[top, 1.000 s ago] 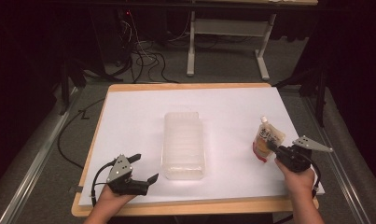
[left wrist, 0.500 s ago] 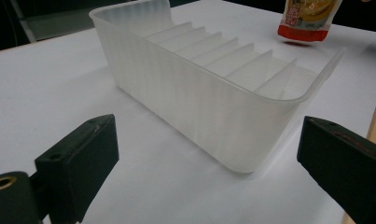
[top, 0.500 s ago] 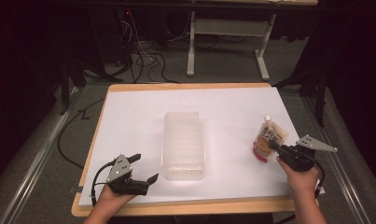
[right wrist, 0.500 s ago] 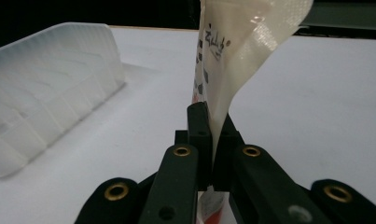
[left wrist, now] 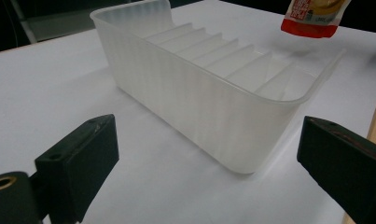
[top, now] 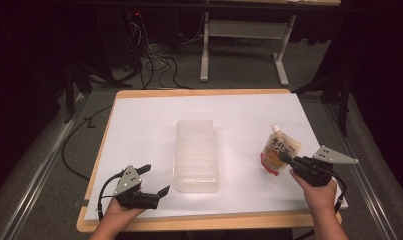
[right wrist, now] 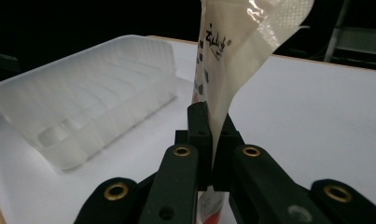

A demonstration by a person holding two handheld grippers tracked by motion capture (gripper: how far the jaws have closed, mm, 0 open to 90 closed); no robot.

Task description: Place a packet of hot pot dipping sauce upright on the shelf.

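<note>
I'm pinching the orange-and-white spouted drink pouch in my right gripper, lifted just right of the empty translucent ribbed plastic bin. Left gripper is idling wide open. Probably binning it next, nothing's in yet.

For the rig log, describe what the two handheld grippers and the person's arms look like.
Both grippers are black. The left gripper and the right gripper each carry a grey three-cornered plate on top and trail a black cable. Brass-coloured rings sit in the right gripper's jaw links. The forearms are bare, with no sleeves or gloves visible.
</note>
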